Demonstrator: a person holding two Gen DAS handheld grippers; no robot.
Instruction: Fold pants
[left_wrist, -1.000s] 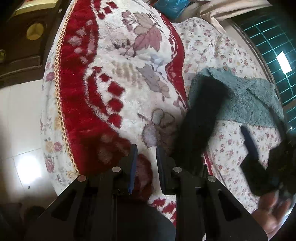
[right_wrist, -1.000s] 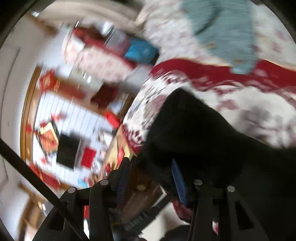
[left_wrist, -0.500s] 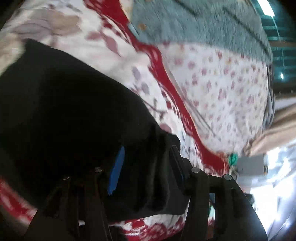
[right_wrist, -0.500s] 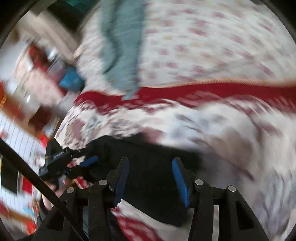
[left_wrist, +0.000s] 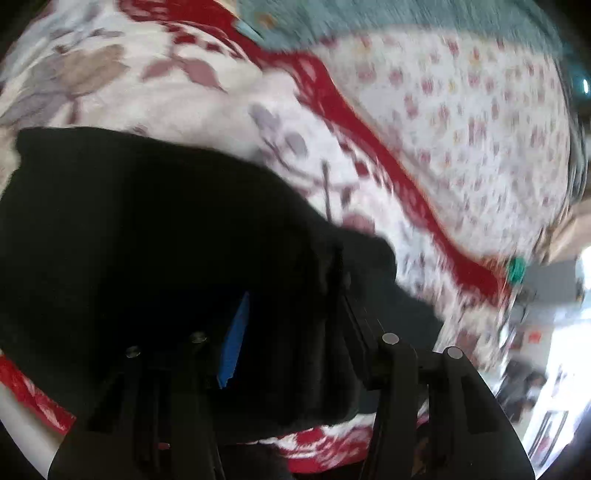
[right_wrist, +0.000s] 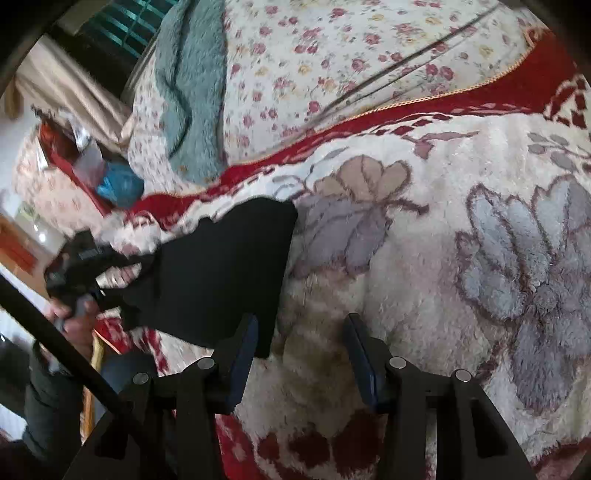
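One pants (left_wrist: 129, 221) only, black, lying on the plush blanket (left_wrist: 155, 92). In the left wrist view it fills the frame from 6 to 9 o'clock, and it looks already doubled into a short block, so I judge you are partway through the fold.

Two hand-held grippers work it. Your left hand-held gripper (left_wrist: 291, 280) stands at middling width. Its jaws have just been opening, and a bunched ridge of the black cloth lies between them. The blue pad (left_wrist: 234, 339) shows its inner face bare, so I read this as straddling the corner, not pinching it; the dark cloth makes that hard to be sure of. Coming in at the corner makes sense, since that gives you an edge to lift or square up.

In the right wrist view, one hand (right_wrist: 74, 317) carries that gripper at 9 o'clock, at the cloth's outer end. Your right hand-held gripper (right_wrist: 301, 321) sits at 6 o'clock, jaws apart with only blanket between them. Its left finger lies just beside the pants' near edge, probably poised to take the opposite corner so both ends move together.

Beyond, count one flowered sheet (right_wrist: 351, 48) at 12 o'clock and one teal fleece (right_wrist: 192, 92) at 10 o'clock, both well apart from the pants.
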